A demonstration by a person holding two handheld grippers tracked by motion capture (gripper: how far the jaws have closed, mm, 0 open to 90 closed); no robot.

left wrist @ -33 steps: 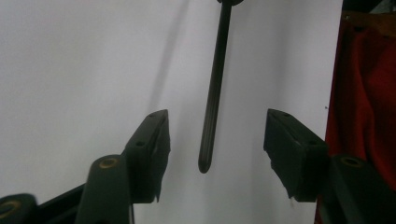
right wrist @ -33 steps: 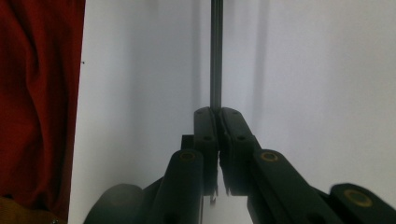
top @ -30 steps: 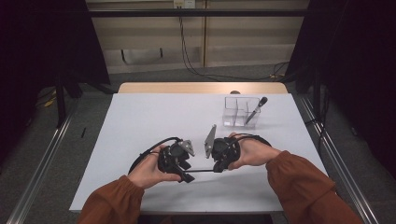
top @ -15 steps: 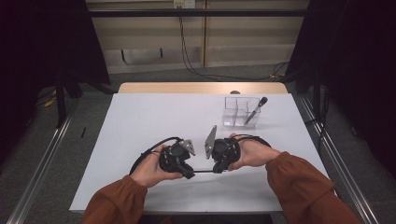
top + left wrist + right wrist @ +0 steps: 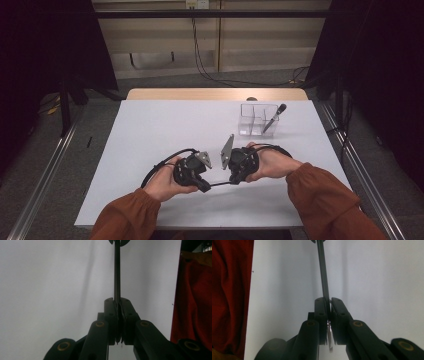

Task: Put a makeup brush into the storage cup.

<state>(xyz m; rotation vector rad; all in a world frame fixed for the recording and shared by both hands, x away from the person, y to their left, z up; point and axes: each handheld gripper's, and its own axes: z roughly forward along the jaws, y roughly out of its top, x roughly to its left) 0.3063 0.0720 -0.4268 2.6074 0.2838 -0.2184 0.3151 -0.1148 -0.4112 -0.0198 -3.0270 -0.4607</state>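
Holding one thin dark rod (image 5: 117, 272) level just above the white worktop (image 5: 165, 125), left tongs (image 5: 118, 305) and right tongs (image 5: 328, 305) each clamping an end, apparently steadying it.

Table: my white-topped table (image 5: 165, 135), with a light wooden edge (image 5: 215, 94) along the far side.
Far right: a clear plastic organizer (image 5: 257, 120) with compartments stands on the white top, near the far edge.
In the organizer: a dark-handled tool (image 5: 274, 117) leans tilted in a right compartment.
Near side: my hands rest low over the white surface, close to the front edge.
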